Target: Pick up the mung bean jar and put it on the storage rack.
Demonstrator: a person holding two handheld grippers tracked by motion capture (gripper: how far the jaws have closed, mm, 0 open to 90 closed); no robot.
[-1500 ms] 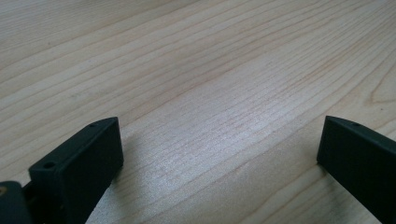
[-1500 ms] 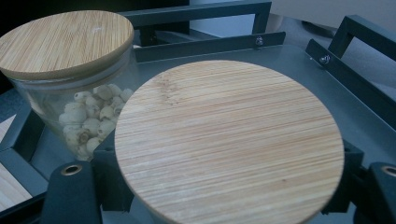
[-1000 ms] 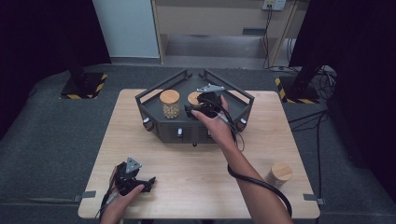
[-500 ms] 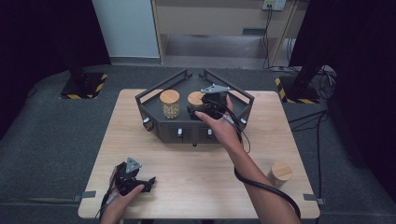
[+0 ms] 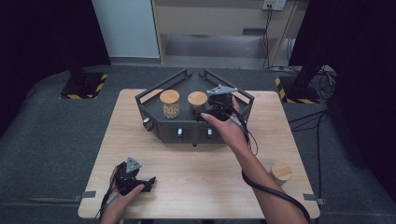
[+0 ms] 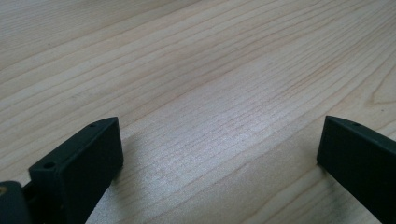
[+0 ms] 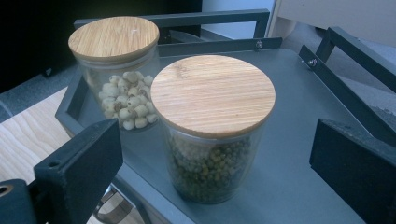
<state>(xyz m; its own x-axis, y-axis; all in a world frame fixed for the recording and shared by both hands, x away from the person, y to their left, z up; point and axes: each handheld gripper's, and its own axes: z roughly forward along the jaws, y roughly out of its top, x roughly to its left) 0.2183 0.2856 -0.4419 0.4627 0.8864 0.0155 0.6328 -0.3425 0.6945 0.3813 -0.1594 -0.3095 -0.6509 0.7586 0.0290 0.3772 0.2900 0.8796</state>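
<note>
Bamboo-lidded jar of green beans [image 7: 212, 135] stands on the dark tray [image 7: 299, 140], between the released jaws of the right hand-held gripper [image 7: 219, 158].
Beside it is a jar of pale seeds [image 7: 119, 74]. The left hand-held gripper [image 6: 219, 149] rests open on the desk [image 6: 196, 70].

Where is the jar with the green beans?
The jar of green beans stands on the dark tray at the table's far side, right of the jar of white seeds in the high view, between the right claw's open jaws.
</note>
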